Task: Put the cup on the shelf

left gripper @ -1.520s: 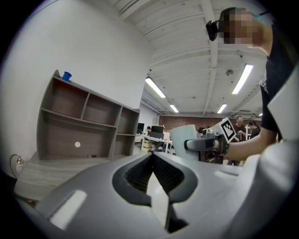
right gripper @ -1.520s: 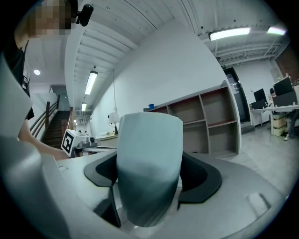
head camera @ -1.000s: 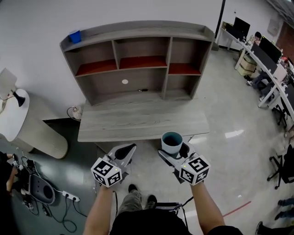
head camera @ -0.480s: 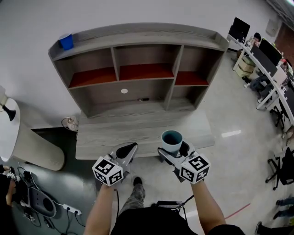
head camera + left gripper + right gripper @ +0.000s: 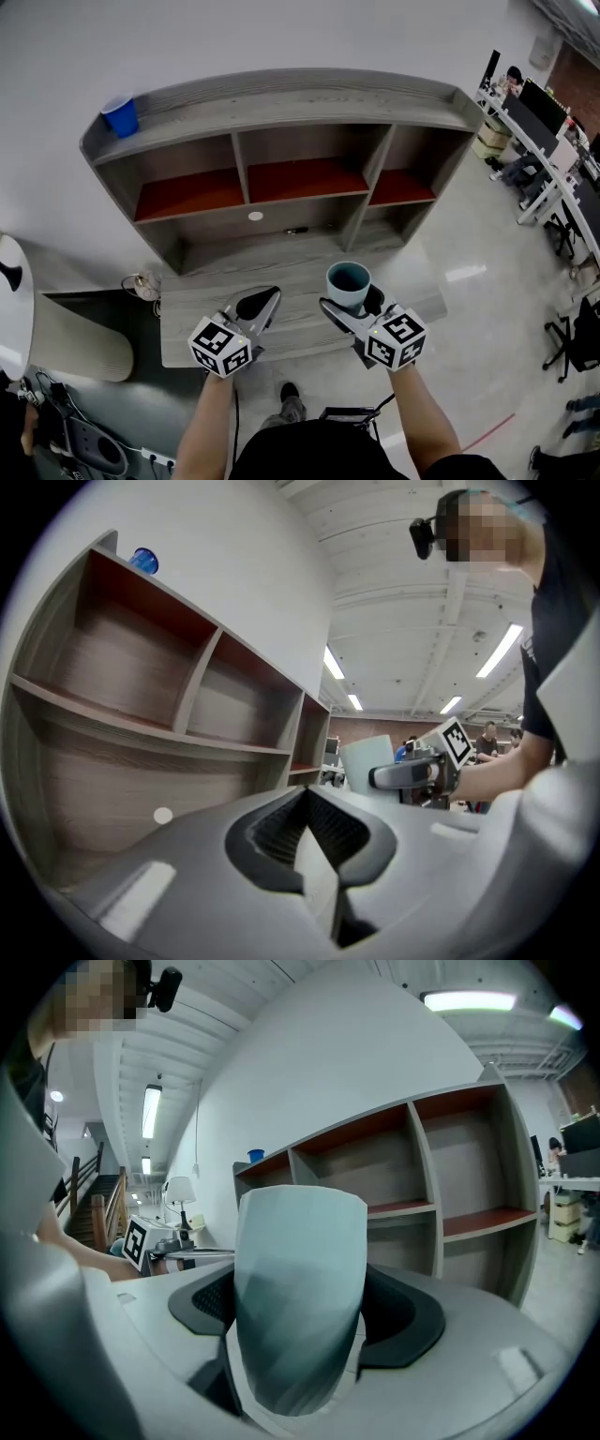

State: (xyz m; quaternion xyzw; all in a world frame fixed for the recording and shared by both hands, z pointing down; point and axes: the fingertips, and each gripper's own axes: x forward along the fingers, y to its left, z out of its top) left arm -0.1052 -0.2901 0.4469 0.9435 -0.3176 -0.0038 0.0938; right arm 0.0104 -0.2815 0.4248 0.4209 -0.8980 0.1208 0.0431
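Note:
A pale teal cup (image 5: 348,284) stands upright between the jaws of my right gripper (image 5: 352,302), which is shut on it over the front of the grey desk top (image 5: 244,272). In the right gripper view the cup (image 5: 300,1297) fills the middle, with the pads pressed on both its sides. Beyond it rises the grey shelf unit (image 5: 281,89) with red-brown boards in three upper bays. My left gripper (image 5: 261,307) hovers beside it to the left, shut and empty, its jaws meeting in a V in the left gripper view (image 5: 314,836).
A blue cup (image 5: 120,115) stands on the shelf unit's top board at the far left. A small dark object (image 5: 296,230) lies at the back of the desk. Office desks with monitors (image 5: 553,141) line the right. Cables (image 5: 84,441) lie on the floor, lower left.
The shelf unit and desk have grown larger and slid down toward me; both grippers now hang over the desk's front part. The cup stays gripped.

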